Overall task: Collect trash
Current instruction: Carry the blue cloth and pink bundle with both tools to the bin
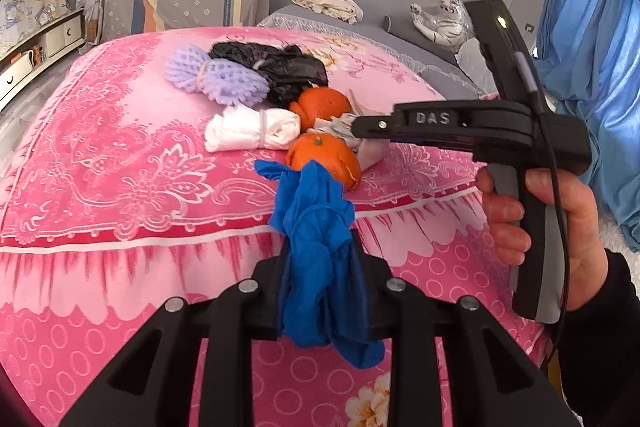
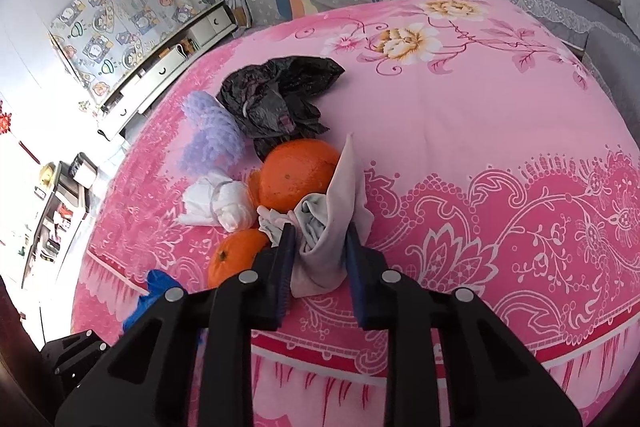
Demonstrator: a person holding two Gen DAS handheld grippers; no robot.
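Pick-up step: left gripper (image 1: 320, 263) clamped on blue glove (image 1: 316, 239), right gripper (image 2: 320, 259) clamped on crumpled cloth (image 2: 328, 223) near bed (image 2: 500, 115) front edge; lift both next.

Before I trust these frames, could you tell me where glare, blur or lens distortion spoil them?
Left wrist view: sharp, evenly lit, fisheye bulges the pink bedspread, dark vignette at corners. Right wrist view: room at the left edge blown out white, same bulge, pile detail clear around the grey cloth.

Pink floral bedspread (image 2: 480, 115), blue curtain (image 1: 592, 27).
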